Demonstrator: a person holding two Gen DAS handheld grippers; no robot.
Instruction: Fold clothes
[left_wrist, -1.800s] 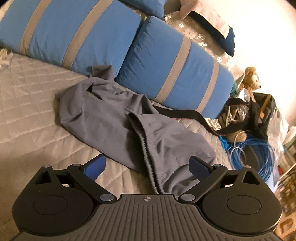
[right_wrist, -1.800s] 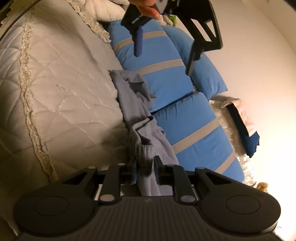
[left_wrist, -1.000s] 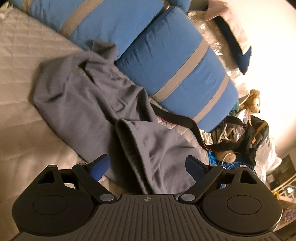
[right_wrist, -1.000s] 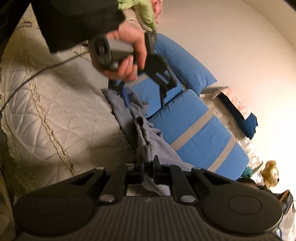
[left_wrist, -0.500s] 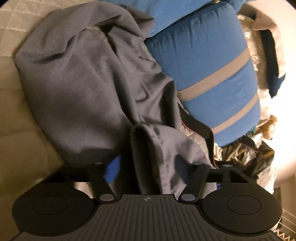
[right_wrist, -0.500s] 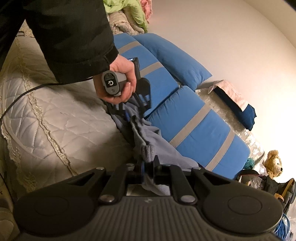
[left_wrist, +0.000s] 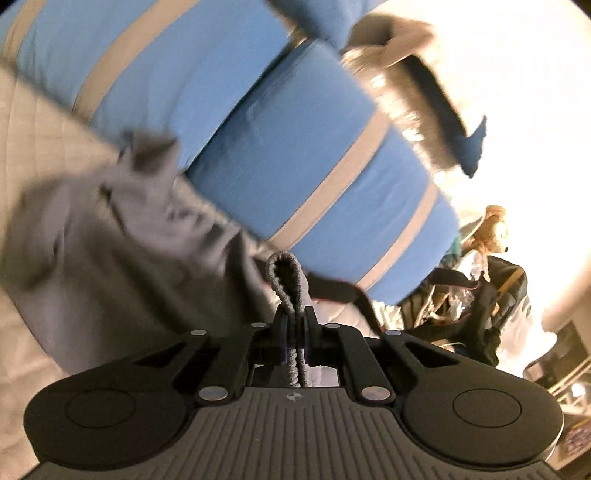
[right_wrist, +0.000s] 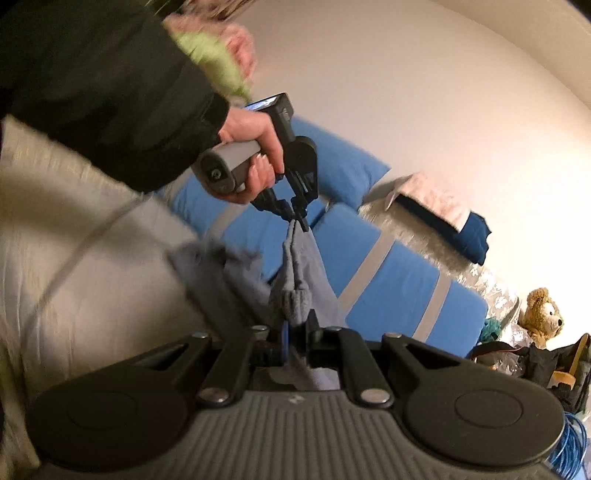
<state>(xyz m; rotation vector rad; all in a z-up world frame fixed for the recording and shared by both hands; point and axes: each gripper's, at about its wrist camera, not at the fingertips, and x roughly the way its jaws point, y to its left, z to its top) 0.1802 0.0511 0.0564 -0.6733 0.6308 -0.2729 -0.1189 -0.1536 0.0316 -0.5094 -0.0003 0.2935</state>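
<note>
Left wrist view: nearest the lens, the left gripper (left_wrist: 294, 332) has its fingers pressed together on a ribbed hem of the grey garment (left_wrist: 122, 236), and a loop of that hem stands up just beyond the fingertips. The rest of the cloth spreads away to the left over the quilted bed cover (left_wrist: 26, 122), blurred. Behind it lie two blue pillows (left_wrist: 295, 158) with grey stripes, side by side. Farther right sit a teddy bear (left_wrist: 493, 229) and a dark bag (left_wrist: 491, 295).

Right wrist view: the right gripper (right_wrist: 295, 334) likewise pinches a bunched fold of the same garment between closed fingers. From there the cloth rises as a taut strip to the left gripper, which grips its upper end above the pillows. A hand (right_wrist: 255, 147) in a dark sleeve (right_wrist: 110, 81) holds that gripper's handle. Beyond, a folded dark blue and pink cloth (right_wrist: 454, 221) rests near the pale wall (right_wrist: 406, 92).
</note>
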